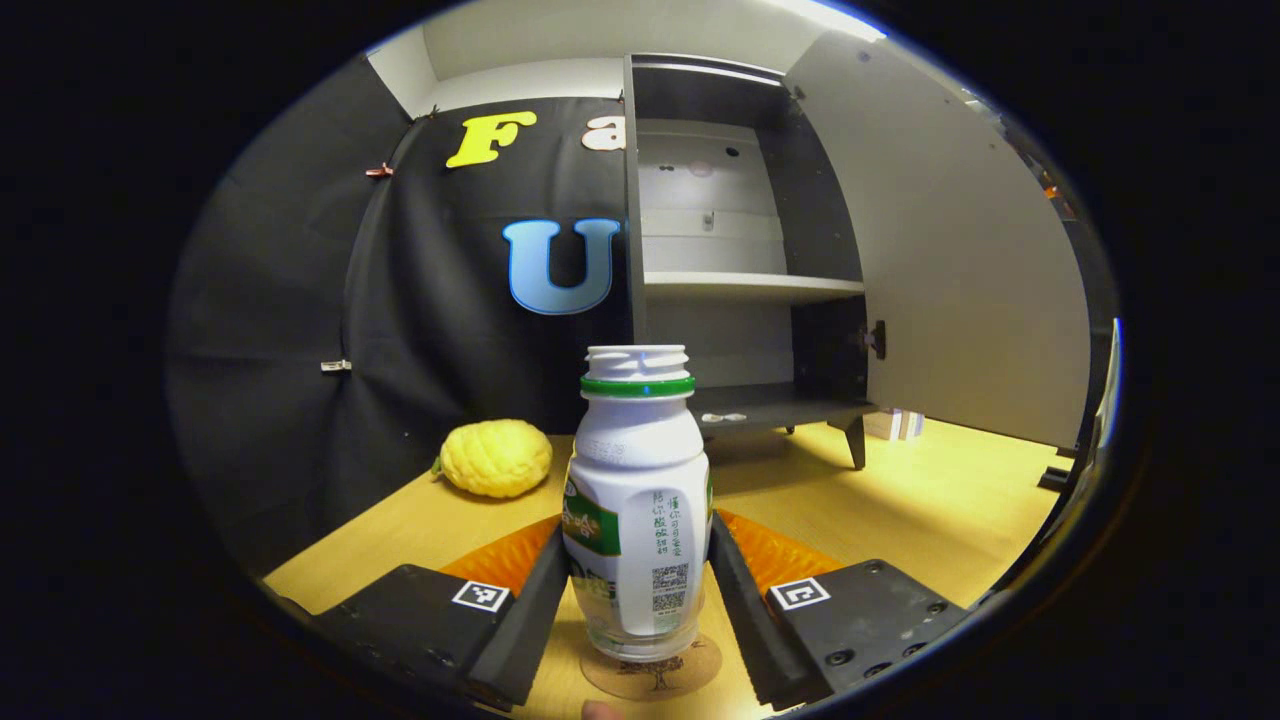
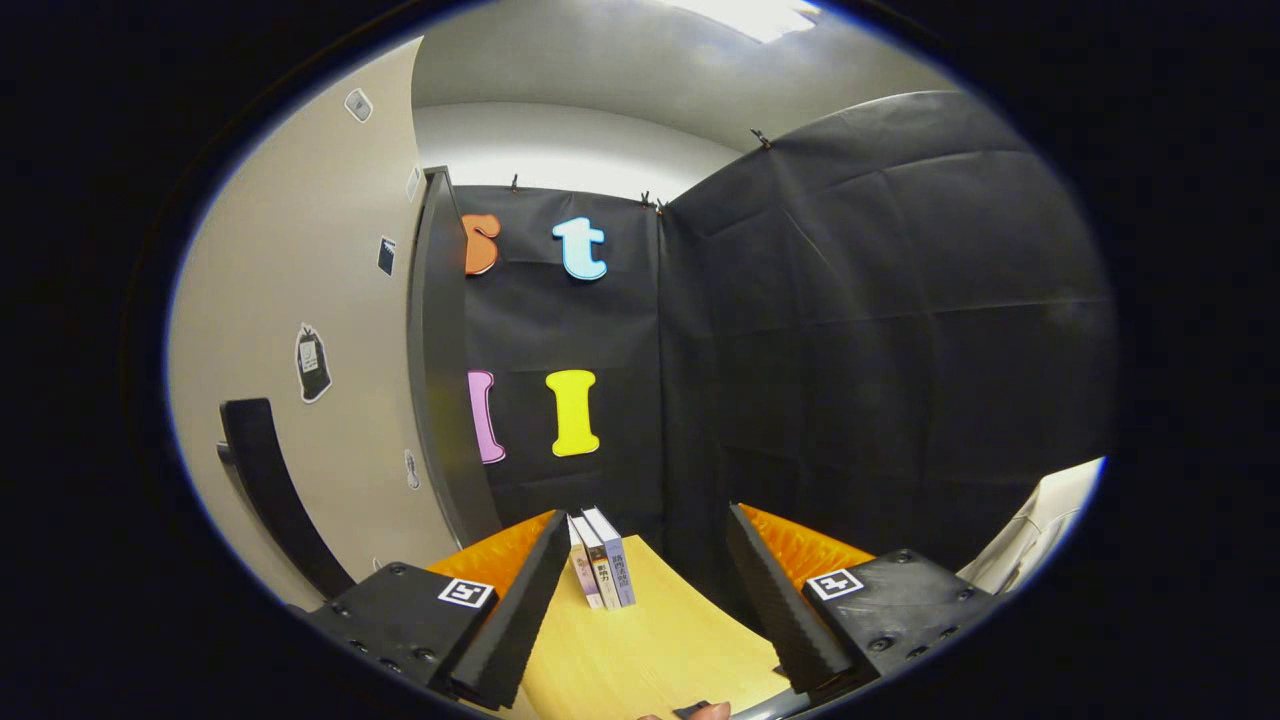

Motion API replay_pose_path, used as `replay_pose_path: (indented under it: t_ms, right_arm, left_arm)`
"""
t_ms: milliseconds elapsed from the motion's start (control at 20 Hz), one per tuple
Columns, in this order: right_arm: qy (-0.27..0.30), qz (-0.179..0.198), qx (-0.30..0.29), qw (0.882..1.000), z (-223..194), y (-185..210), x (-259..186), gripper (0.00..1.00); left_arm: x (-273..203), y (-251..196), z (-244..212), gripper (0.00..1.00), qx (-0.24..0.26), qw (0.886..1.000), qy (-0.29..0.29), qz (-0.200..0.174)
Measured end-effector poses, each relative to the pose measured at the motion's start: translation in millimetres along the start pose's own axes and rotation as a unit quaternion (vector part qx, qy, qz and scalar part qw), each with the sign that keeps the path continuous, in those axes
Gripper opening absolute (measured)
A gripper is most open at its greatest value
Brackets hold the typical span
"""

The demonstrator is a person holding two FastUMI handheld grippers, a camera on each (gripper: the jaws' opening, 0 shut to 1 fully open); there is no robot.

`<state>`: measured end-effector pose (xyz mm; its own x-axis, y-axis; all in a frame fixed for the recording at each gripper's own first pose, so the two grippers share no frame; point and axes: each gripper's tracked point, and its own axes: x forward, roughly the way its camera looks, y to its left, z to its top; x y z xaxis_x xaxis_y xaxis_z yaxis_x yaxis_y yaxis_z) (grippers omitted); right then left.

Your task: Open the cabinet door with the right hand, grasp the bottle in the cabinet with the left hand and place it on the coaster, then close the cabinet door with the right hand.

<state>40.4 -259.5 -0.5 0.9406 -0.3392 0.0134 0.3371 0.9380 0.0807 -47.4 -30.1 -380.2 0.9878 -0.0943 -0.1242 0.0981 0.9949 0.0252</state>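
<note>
Between the fingers of the left tool stands a white plastic bottle with a green neck ring and no cap, upright on a round brown cork coaster on the pale wooden table; both fingers press its sides. Ahead and left of it lies a knobbly yellow bun-like object. Beyond stands the dark cabinet with white shelves, its pale door swung open to the right.

The right tool gapes wide, holding nothing. Just ahead, three small books stand on the table. Left of it hangs the door's black bar handle.
</note>
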Motion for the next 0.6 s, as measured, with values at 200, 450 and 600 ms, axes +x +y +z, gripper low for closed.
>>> replay_pose_path:
  t_ms: [200,450,600]
  right_arm:
    - [0.007,-0.005,-0.010,1.000,0,-1,-1,0.97]
    - [0.019,-0.009,-0.023,1.000,-7,-2,-2,0.98]
    - [0.019,-0.011,-0.017,1.000,-5,-4,0,0.98]
  left_arm:
    - [-2,-3,-18,0.80,-0.013,1.000,-0.003,-0.006]
    - [-2,-4,-24,0.81,-0.015,1.000,0.002,-0.012]
    - [-6,0,-33,0.82,-0.028,0.999,0.030,-0.013]
